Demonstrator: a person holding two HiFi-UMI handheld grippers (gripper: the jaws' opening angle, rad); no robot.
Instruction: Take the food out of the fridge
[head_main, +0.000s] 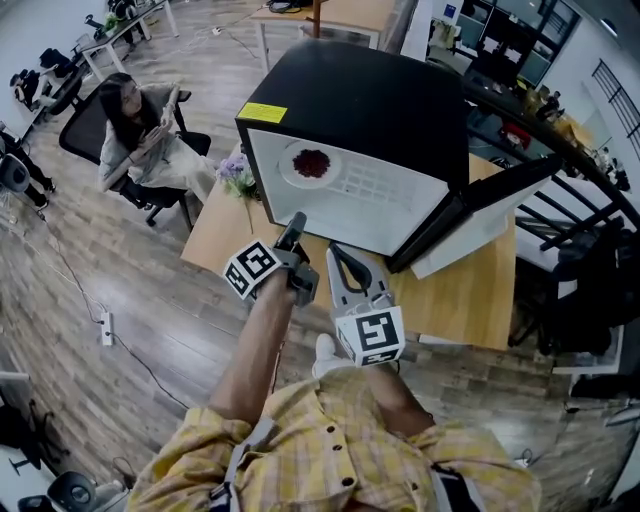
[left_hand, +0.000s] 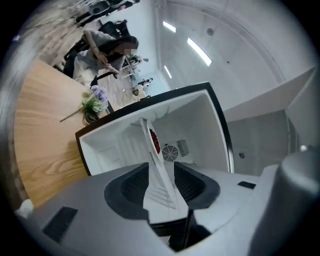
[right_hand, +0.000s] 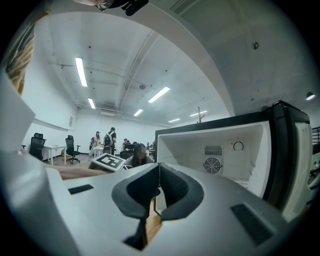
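Here's the black fridge (head_main: 370, 100) up on the wooden table (head_main: 470, 290), its door (head_main: 500, 205) swung wide open to the right and the white inside on full show. The food (head_main: 312, 163), a dark red heap, sits on a white plate (head_main: 300, 178) on the ribbed white shelf (head_main: 375, 185) inside the fridge, over on the left side. The left gripper (head_main: 295, 228) is up at the front lip of the opening, just below that plate, rolled over on its side. In the left gripper view its jaws stand wide apart, and the shelf runs edge-on up the gap between them, with the red food showing further in. The pads sit either side of the shelf without visibly pinching it. The right gripper (head_main: 338, 258) hangs just beside the left one, pointing level at the fridge mouth. In the right gripper view its jaws are pressed together at the tips with nothing between them, only a sliver of table showing beneath, and the round fan (right_hand: 212, 165) on the fridge's back wall lies ahead. At the table's left corner stands a small bunch of flowers (head_main: 237, 172), and beyond it a person sits in an office chair (head_main: 135, 130), well apart from the action.
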